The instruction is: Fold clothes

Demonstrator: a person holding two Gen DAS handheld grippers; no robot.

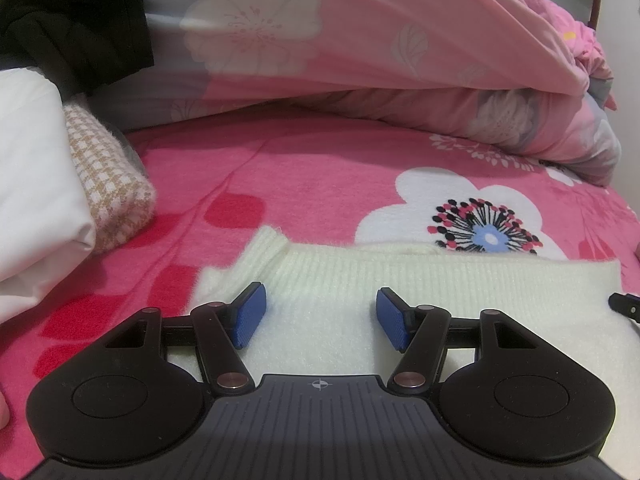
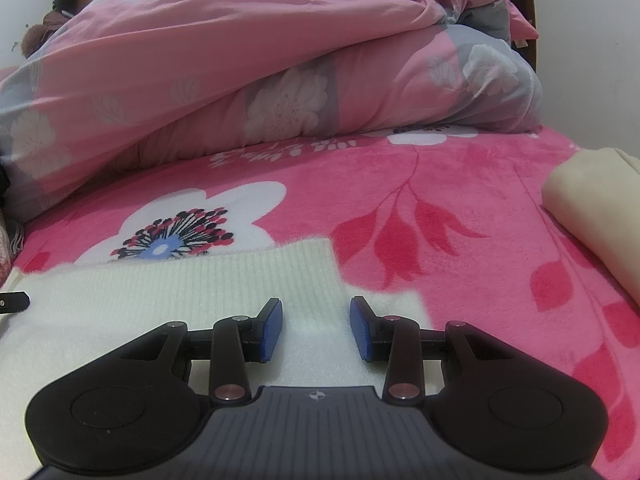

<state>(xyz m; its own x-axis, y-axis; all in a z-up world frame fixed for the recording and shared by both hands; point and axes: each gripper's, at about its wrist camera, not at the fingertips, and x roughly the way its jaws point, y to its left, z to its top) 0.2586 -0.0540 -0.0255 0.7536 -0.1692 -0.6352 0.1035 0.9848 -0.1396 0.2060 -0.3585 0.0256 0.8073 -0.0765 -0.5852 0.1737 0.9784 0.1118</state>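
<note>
white sweater point(image 1: 360, 280) partly hidden behind claw, near edge unseen

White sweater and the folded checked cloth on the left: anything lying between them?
Nothing: only bare pink blanket separates the white sweater from the checked cloth, seen in the left wrist view.

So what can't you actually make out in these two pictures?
- White sweater: its near part in both views, hidden behind the left gripper and right gripper.
- Black clothes: left view, cut off by the top corner.
- Cream bundle: right view, cut off by the edge.
</note>
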